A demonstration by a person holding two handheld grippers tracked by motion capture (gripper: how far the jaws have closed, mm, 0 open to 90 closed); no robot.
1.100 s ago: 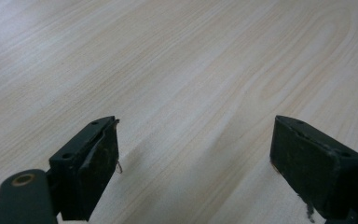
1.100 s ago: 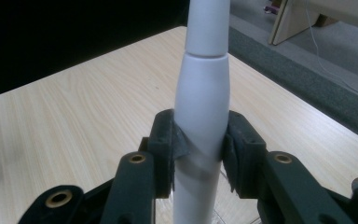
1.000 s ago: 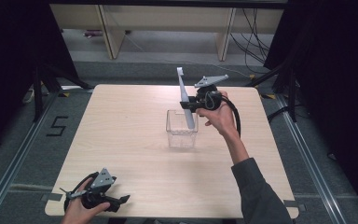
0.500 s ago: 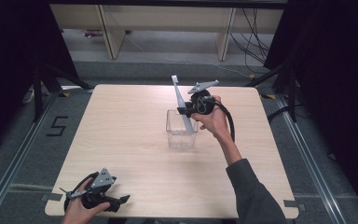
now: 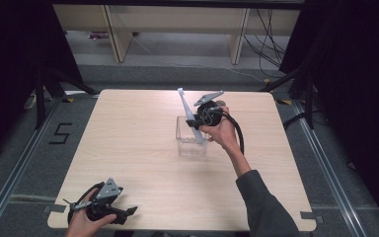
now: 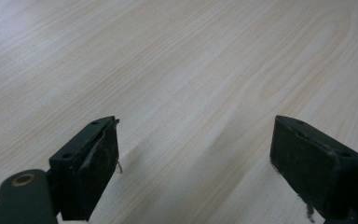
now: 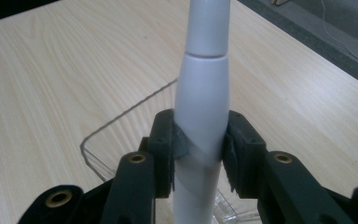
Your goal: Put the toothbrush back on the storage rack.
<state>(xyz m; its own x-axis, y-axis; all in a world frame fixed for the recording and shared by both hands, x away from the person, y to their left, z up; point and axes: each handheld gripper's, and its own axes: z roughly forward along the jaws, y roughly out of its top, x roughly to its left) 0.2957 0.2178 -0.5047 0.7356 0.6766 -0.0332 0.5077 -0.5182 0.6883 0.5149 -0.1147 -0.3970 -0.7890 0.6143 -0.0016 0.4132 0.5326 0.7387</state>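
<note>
Near the front edge, the left gripper (image 5: pixel 128 211) is held just above the table (image 5: pixel 128 148), jaws spread wide, nothing between them. Well beyond it, the white stick (image 7: pixel 200 102) is clamped mid-shaft in the right gripper (image 5: pixel 196 122), pads pressed to both sides. Its long axis is tilted: the top end is leaned up and away, the bottom end is dipped inside the clear box (image 5: pixel 191 147) directly beneath the jaws. Straight down along that axis is judged the way in; the right hand (image 5: pixel 222 132) is plainly the nearer.
</note>
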